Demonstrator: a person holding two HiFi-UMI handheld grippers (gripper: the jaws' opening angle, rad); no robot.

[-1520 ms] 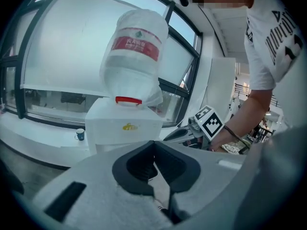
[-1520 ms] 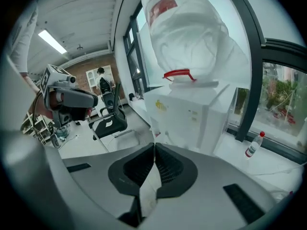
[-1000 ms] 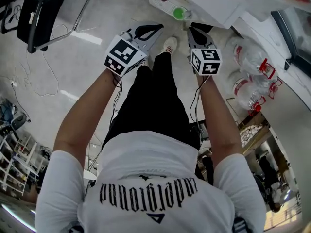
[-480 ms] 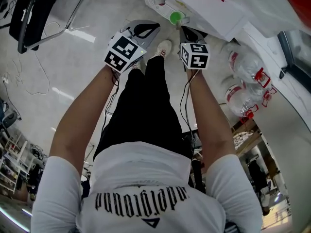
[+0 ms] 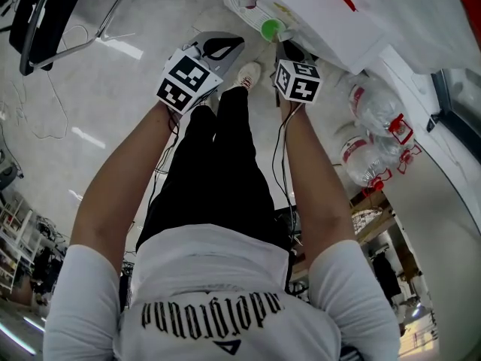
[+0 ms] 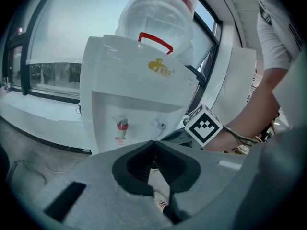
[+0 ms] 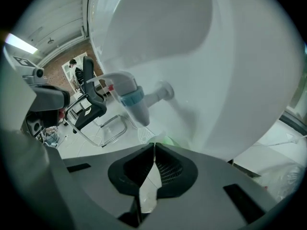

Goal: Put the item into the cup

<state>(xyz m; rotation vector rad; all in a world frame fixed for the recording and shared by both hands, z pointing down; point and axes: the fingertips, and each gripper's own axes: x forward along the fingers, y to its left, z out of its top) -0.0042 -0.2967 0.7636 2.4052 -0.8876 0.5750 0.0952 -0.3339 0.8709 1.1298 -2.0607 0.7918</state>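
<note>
Facing a white water dispenser (image 5: 316,17), both grippers are held forward at arm's length, as is seen in the head view. The left gripper (image 6: 154,143) is closed: its 2 jaws are pressed together at the tips and nothing is gripped between them. It is pointed at the dispenser's front, where a red tap (image 6: 122,126) and a blue tap (image 6: 159,125) are set side by side. The right gripper (image 7: 153,145) is likewise closed, its 2 jaws met at the tips, and it is held just below the blue tap. The green cup (image 7: 165,139) is seen just beyond those tips, under the tap; whether its rim is touched by them cannot be told. In the head view the cup is found at the dispenser's front, just ahead of the right gripper and to the right of the left gripper. 2 large clear bottles (image 5: 372,100) with red handles are seen lying on the floor (image 5: 135,89) beside the dispenser.
</note>
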